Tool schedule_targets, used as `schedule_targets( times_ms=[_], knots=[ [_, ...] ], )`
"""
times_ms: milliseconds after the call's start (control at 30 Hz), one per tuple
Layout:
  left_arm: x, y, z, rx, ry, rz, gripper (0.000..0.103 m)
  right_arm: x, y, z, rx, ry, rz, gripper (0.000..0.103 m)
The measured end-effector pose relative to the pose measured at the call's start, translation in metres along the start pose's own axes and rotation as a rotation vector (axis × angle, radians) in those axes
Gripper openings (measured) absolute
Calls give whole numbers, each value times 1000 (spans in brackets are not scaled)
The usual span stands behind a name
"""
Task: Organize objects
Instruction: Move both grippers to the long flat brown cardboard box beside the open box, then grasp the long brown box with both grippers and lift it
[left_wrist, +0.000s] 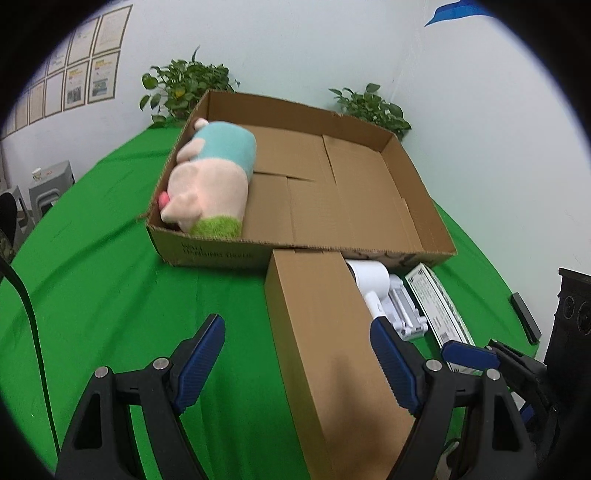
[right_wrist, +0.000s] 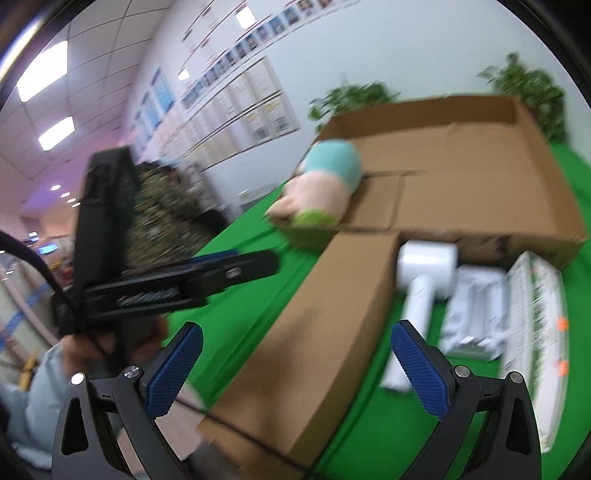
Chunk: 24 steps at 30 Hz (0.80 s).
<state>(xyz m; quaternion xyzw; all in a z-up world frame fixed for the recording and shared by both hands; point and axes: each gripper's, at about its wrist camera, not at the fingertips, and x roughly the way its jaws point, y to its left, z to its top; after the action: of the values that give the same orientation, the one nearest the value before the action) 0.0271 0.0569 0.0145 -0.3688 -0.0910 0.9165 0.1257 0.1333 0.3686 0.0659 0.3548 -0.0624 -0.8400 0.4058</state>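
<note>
A closed long brown box (left_wrist: 325, 332) lies on the green cloth, end-on against a large open carton (left_wrist: 417, 184). A pink plush pig in teal (left_wrist: 214, 177) rests in the carton's left end. My left gripper (left_wrist: 299, 358) is open above the long box's near end: one finger stands over the cloth, the other over the box's right edge. My right gripper (right_wrist: 297, 369) is open too, straddling the same box (right_wrist: 325, 332) from the near end. A white hair dryer (right_wrist: 424, 269), a white packet (right_wrist: 476, 306) and a white-green box (right_wrist: 535, 332) lie right of it.
Two potted plants (left_wrist: 184, 85) (left_wrist: 373, 107) stand behind the carton by the wall. A small black bar (left_wrist: 524, 317) lies at the cloth's right edge. A person's hand (right_wrist: 110, 343) holds the left tool; its black cable (left_wrist: 29, 314) hangs at left.
</note>
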Motion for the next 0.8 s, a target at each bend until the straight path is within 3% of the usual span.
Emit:
schedule_targets(
  times_ms=[300, 500, 567, 633, 800],
  knots=[
    [3, 1, -10, -24, 79, -94, 80, -7, 17, -6, -26, 42, 84, 102],
    [-6, -1, -28, -24, 140, -157, 80, -19, 45, -36, -9, 156, 230, 102],
    [-9, -2, -33, -31, 154, -171, 80, -21, 54, -44, -3, 182, 237, 102],
    [-10, -2, -36, -42, 165, -187, 80, -23, 61, -48, -20, 177, 204, 102],
    [8, 1, -43, -80, 218, -225, 80, -4, 56, -43, -105, 158, -31, 102]
  ],
)
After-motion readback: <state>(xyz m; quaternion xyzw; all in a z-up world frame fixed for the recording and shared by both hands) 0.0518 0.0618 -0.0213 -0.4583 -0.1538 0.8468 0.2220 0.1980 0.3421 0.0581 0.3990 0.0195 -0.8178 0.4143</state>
